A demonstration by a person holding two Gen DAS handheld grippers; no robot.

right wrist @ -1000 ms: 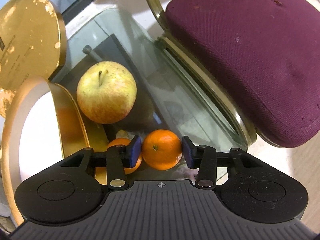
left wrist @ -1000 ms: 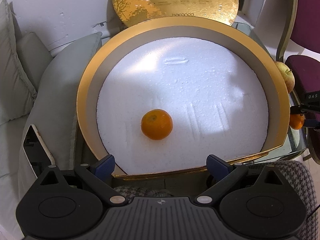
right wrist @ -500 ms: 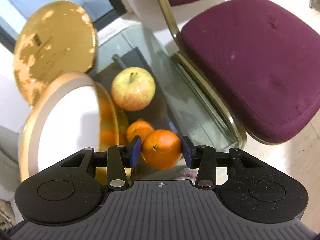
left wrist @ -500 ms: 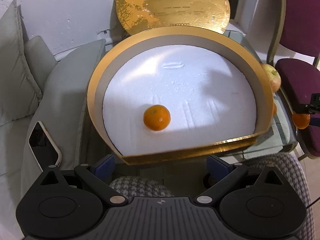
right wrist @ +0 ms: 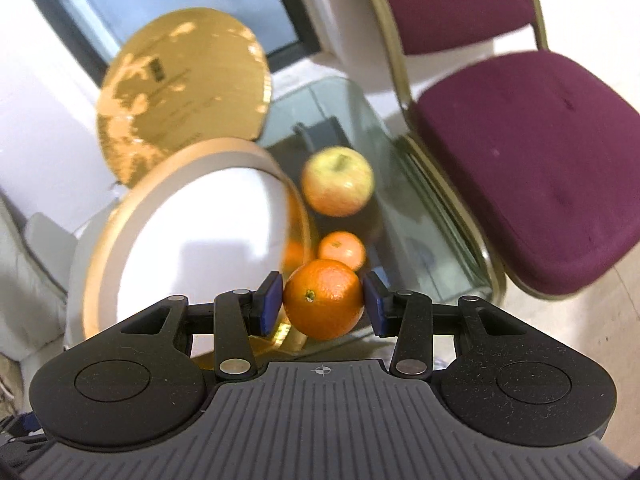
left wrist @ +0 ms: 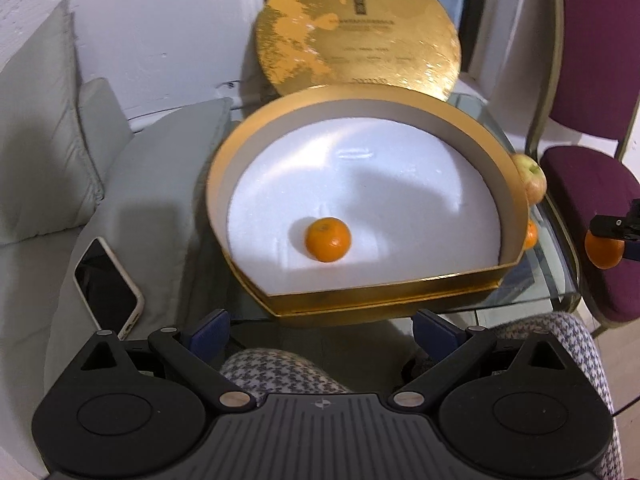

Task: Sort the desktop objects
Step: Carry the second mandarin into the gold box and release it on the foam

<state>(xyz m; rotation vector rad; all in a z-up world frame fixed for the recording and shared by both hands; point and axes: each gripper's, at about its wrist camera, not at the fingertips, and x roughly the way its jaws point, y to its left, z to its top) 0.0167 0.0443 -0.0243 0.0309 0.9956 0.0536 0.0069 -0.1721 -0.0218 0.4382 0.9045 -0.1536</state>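
**Right gripper clamped on orange**

Right gripper (right wrist: 323,305) closed on an orange (right wrist: 323,298), held above the glass worktop (right wrist: 416,216) edge. Left gripper (left wrist: 322,326) wide apart, empty, facing gold box (left wrist: 360,300). Inside box: white foam and one mandarin (left wrist: 328,239). Beside box: second mandarin (right wrist: 342,250), apple (right wrist: 337,181). Gold lid (left wrist: 358,28) upright behind; writing unreadable. Phone (left wrist: 107,282) on cushion; purple chair (right wrist: 528,168) near.
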